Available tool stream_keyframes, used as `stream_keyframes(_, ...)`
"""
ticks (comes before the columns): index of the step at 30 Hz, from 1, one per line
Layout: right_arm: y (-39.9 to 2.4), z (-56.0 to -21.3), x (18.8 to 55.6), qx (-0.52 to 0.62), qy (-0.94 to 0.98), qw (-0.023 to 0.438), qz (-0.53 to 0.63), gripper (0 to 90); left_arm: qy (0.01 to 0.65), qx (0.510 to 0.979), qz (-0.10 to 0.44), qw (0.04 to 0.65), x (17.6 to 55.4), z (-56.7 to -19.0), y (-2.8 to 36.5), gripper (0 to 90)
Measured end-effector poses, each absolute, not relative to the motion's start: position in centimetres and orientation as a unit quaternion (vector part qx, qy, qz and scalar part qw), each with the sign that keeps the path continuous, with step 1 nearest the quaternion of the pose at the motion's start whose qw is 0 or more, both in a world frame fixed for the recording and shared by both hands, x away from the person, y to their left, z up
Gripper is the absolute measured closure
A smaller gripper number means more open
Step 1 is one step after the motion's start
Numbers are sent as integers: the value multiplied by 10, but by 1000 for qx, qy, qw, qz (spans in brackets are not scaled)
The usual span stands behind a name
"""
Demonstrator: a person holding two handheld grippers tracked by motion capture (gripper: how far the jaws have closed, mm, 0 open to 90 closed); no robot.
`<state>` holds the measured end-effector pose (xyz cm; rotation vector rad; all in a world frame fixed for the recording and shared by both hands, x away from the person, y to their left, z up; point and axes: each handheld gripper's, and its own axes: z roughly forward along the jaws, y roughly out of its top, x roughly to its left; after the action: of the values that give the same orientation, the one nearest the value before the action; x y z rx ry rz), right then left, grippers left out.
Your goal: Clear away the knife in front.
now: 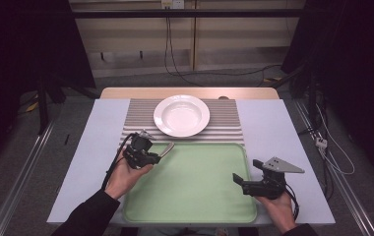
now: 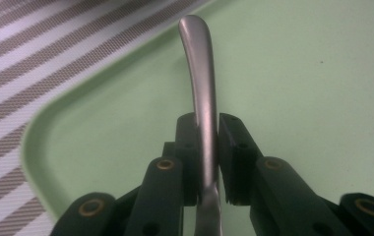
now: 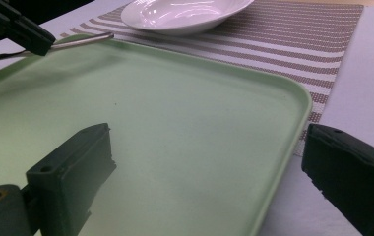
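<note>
At the upper left corner of the green tray (image 1: 195, 196), the left gripper (image 1: 151, 158) has its jaws clamped on the handle of a piece of metal cutlery (image 2: 201, 93) — the eating end is hidden behind the pads, so spoon or fork, I cannot tell. The handle juts toward the striped placemat (image 1: 224, 123) and the white plate (image 1: 181, 115) at upper centre. At lower right, the right gripper (image 1: 239, 181) hangs with jaws spread wide, holding nothing. To do this well, I'd keep the squeeze firm and the handle level — the smooth metal looks likely to pivot between the pads.
</note>
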<state>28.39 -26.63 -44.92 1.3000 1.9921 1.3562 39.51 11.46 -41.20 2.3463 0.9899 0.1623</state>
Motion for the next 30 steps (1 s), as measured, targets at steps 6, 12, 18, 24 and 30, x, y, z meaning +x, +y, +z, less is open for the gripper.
stream_keyframes(6,-266,-449,284,465,713,200,485,53,365,886,49,281,391,-420,107,800)
stream_keyframes(12,-266,-449,284,464,713,200,485,53,370,886,40,276,389,-428,104,799)
stream_keyframes(18,-266,-449,283,466,713,201,484,53,373,887,36,271,389,-434,100,797)
stream_keyframes(24,-266,-449,283,466,713,201,484,53,374,887,34,271,387,-435,101,795)
stream_keyframes(30,-267,-449,283,465,714,200,484,53,382,882,29,276,382,-435,103,794)
